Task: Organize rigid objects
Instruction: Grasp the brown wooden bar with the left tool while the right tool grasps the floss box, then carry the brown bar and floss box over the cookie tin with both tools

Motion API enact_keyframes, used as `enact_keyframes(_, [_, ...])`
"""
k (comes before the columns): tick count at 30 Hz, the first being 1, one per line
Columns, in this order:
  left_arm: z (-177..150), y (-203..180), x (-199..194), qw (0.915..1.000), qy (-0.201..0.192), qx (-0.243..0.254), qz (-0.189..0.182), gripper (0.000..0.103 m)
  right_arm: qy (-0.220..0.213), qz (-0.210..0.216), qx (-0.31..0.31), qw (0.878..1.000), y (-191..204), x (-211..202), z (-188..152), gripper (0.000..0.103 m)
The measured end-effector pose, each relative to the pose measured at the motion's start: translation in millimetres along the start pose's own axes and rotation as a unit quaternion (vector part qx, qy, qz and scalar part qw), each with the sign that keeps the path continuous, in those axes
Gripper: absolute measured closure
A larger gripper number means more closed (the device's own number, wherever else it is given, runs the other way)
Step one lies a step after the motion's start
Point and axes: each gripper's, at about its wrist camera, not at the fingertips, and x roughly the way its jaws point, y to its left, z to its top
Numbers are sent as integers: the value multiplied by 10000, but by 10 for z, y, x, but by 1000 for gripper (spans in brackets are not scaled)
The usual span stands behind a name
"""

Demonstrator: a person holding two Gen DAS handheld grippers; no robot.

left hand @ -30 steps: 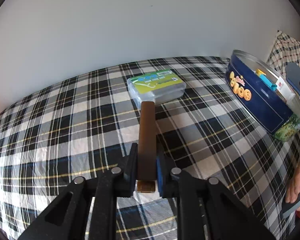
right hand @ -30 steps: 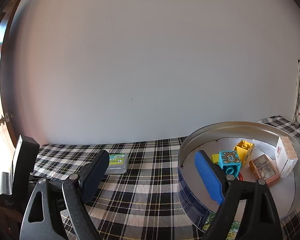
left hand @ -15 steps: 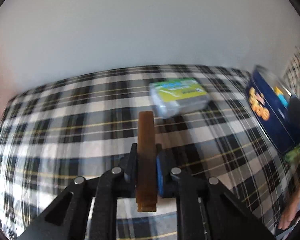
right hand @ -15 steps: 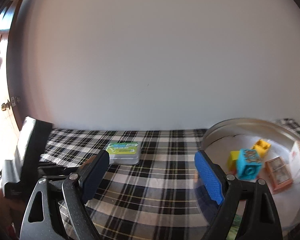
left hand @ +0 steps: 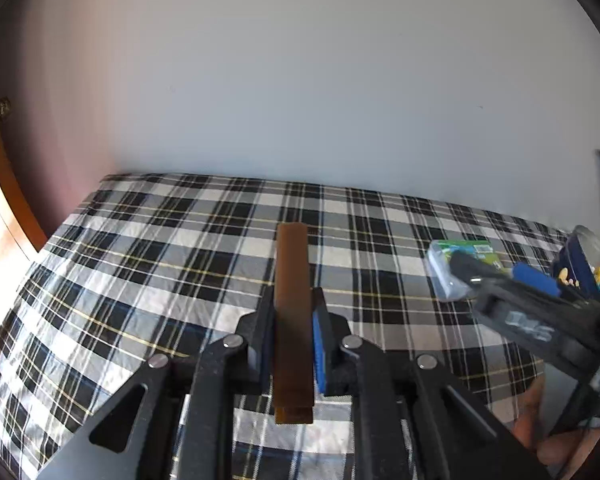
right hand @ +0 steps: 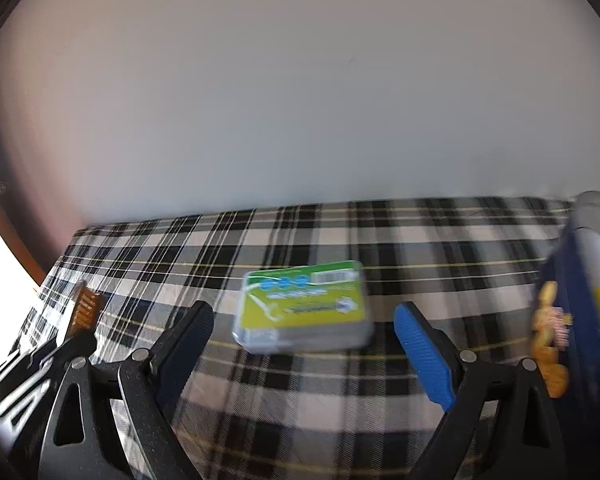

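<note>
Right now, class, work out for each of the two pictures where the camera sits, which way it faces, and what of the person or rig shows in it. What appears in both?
Left wrist: sits behind the left gripper, facing along the checked cloth to the wall; fingers shut on the brown bar; the right gripper intrudes at right.
Right wrist: sits behind the right gripper, jaws open, facing the green-labelled box, blue tin at right.
Shared: box, tin, cloth, bar.

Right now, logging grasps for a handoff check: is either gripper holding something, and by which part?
The left gripper grips the brown brush near the handle's near end; right gripper holds nothing.
</note>
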Motion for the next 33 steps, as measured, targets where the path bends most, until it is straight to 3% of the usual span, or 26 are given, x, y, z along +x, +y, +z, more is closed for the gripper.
enact_keyframes(2, [-24, 46, -6, 10000, 16, -81, -31, 89, 308, -266, -78, 9991, 92, 179, 42, 9])
enact_keyframes(5, [-10, 26, 76, 9999, 68, -153, -19, 89, 773, -291, -34, 9966, 123, 393, 68, 9])
enact_keyframes(7, [-14, 60, 102, 9998, 102, -171, -6, 89, 818, -418, -197, 9956, 168, 435, 83, 10])
enact_keyframes(9, [-28, 103, 145, 9998, 141, -169, 9, 89, 830, -554, -388, 9943, 207, 439, 76, 21])
enact_keyframes(10, [-39, 89, 138, 9997, 151, -171, 21, 89, 833, -546, -463, 9939, 207, 432, 68, 22])
enact_keyframes(13, [-58, 62, 137, 9998, 160, -142, 7, 89, 780, -164, -465, 9957, 137, 368, 46, 22])
enact_keyframes(16, [-65, 35, 114, 9999, 94, -81, -6, 89, 471, 594, -217, 9969, -55, 169, -6, 22])
enact_keyframes(20, [-83, -45, 28, 9999, -102, -6, 10, 89, -297, 882, -654, 9935, -54, -338, -153, 22])
enact_keyframes(27, [-161, -292, -192, 9969, -691, 310, 210, 89, -1201, 485, -1073, 9858, -198, -956, -493, 22])
enact_keyframes(33, [-270, -412, -341, 9965, -811, 149, 149, 89, -1429, 235, -1102, 9833, -289, -1222, -575, 22])
